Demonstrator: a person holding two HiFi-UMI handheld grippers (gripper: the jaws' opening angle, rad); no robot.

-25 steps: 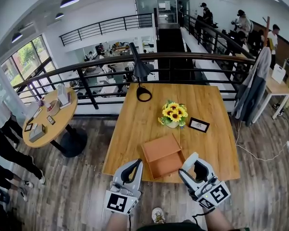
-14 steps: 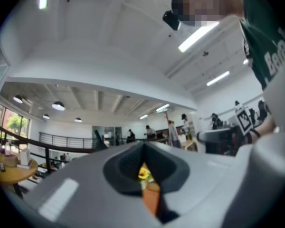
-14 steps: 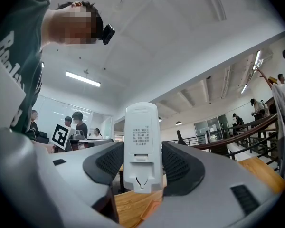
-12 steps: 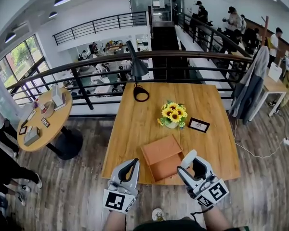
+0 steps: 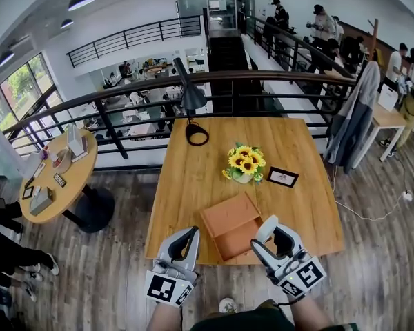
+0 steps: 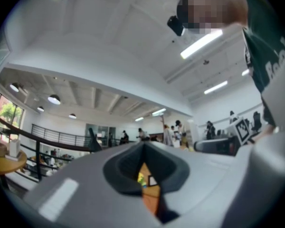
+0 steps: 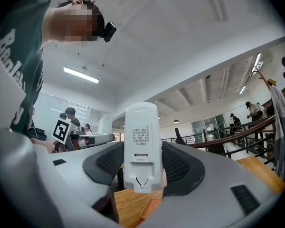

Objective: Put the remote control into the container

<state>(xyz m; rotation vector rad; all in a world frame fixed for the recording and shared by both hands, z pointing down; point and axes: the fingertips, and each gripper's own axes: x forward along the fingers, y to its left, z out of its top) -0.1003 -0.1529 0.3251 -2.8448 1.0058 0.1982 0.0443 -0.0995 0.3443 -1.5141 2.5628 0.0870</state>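
Note:
My right gripper point(image 5: 268, 234) is shut on a white remote control point(image 7: 141, 146), which stands upright between the jaws with its battery cover facing the camera; its top end point(image 5: 266, 227) pokes out in the head view. It hovers just right of the orange-brown container point(image 5: 232, 224), an open shallow box near the wooden table's front edge. My left gripper point(image 5: 186, 243) sits at the front edge left of the container, jaws closed together with nothing held; only a thin sliver of table shows between them in the left gripper view.
A sunflower pot point(image 5: 243, 163) and a small framed card point(image 5: 281, 177) stand behind the container. A black lamp point(image 5: 192, 109) rises at the wooden table's point(image 5: 200, 171) far end. A railing runs behind; a round side table point(image 5: 52, 178) is at left.
Both grippers stay nearly still near the table's front edge; the head view has drifted slightly, shifting the scene a little to the left.

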